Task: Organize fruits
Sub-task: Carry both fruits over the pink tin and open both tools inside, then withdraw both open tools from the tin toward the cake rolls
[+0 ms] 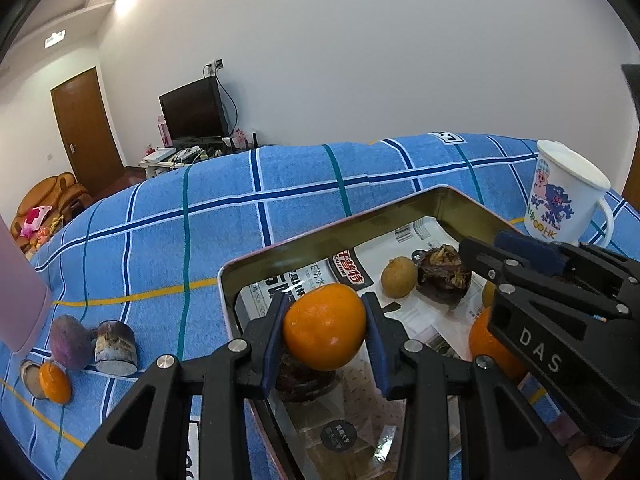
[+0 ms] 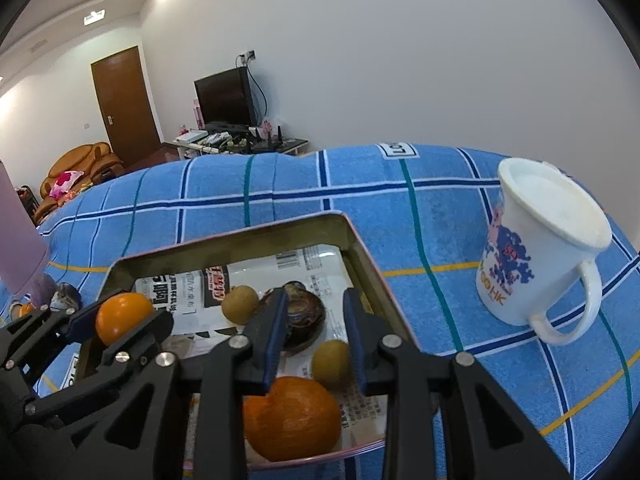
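My left gripper (image 1: 326,320) is shut on an orange (image 1: 325,326), holding it just above the near left part of a metal tray (image 1: 320,236) lined with newspaper. My right gripper (image 2: 316,308) hangs over the tray's right side, jaws apart and pressing on nothing. A second orange (image 2: 292,416) lies on the tray floor under it. A dark round fruit (image 2: 306,314) and two small yellow-brown fruits (image 2: 240,304) (image 2: 330,362) also lie in the tray. In the right wrist view the held orange (image 2: 122,318) shows at the left.
A white printed mug (image 2: 540,248) stands on the blue checked cloth (image 2: 420,208) right of the tray. Left of the tray lie a purple fruit (image 1: 70,342), a cut dark piece (image 1: 116,346) and a small orange (image 1: 55,382). A pink object (image 1: 20,300) stands at the far left.
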### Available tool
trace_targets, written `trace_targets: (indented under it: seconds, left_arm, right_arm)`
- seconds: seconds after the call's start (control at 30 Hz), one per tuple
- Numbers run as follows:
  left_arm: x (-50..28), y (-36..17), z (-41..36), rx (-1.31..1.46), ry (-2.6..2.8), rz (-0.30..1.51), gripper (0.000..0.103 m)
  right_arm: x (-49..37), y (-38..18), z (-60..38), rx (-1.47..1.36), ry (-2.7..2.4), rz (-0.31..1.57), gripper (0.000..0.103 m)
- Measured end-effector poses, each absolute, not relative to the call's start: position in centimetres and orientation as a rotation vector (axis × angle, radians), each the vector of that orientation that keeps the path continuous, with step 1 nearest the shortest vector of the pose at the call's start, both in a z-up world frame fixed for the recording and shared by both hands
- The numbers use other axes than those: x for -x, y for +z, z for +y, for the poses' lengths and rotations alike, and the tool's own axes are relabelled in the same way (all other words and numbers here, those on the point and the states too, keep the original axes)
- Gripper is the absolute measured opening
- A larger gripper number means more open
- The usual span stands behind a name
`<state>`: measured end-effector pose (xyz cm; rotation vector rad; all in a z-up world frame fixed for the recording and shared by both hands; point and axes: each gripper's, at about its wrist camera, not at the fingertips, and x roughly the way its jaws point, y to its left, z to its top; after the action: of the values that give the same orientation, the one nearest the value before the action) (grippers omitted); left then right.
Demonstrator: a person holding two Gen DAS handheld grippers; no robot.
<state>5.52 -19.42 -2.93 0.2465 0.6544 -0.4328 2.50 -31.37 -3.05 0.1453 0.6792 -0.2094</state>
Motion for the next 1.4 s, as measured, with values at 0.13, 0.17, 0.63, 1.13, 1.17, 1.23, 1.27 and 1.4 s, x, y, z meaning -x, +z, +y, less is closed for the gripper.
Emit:
trace_targets:
  seconds: [0.13, 0.17, 0.63, 1.13, 1.17, 1.23, 1.27, 1.4]
  left_arm:
    - [-5.1, -2.6, -19.1, -0.237, -0.415, 0.630, 0.041]
    - [-4.8, -2.4, -18.9, -0.232, -0.412, 0.614, 0.043]
    - [-4.1, -0.1, -15.1, -0.139, -0.242, 0.438, 0.086]
    - [-3.8, 0.3, -13.1, -0.103, -0.139, 0.395, 0.086]
    - [-3.9, 0.3, -13.0, -0.103, -0.130, 0.395, 0.086]
    - [-4.0, 0.2, -12.9, -0.108, -0.118, 0.396, 0.086]
    - [-4.1, 0.1, -12.9, -0.111, -0.110, 0.397, 0.086]
    - [-4.1, -0.1, -12.8, -0.123, -0.091, 0.394, 0.086]
  right_arm:
    - [-1.4, -2.1, -31.0, -0.146, -0.215, 0.602, 0.089]
    - [-1.1, -1.7, -30.9, -0.141, -0.217, 0.575, 0.092]
    - [1.2, 0.2, -32.6, -0.223, -0.322, 0.419, 0.103]
    - [2.0, 0.5, -32.2, -0.187, -0.440, 0.366, 0.103]
    - [2.0, 0.5, -32.0, -0.179, -0.440, 0.367, 0.103]
    - [2.0, 0.5, -31.6, -0.171, -0.440, 0.365, 0.103]
    - [2.1, 0.5, -31.2, -0.168, -0.441, 0.363, 0.103]
    - [2.1, 0.5, -30.4, -0.156, -0.433, 0.349, 0.103]
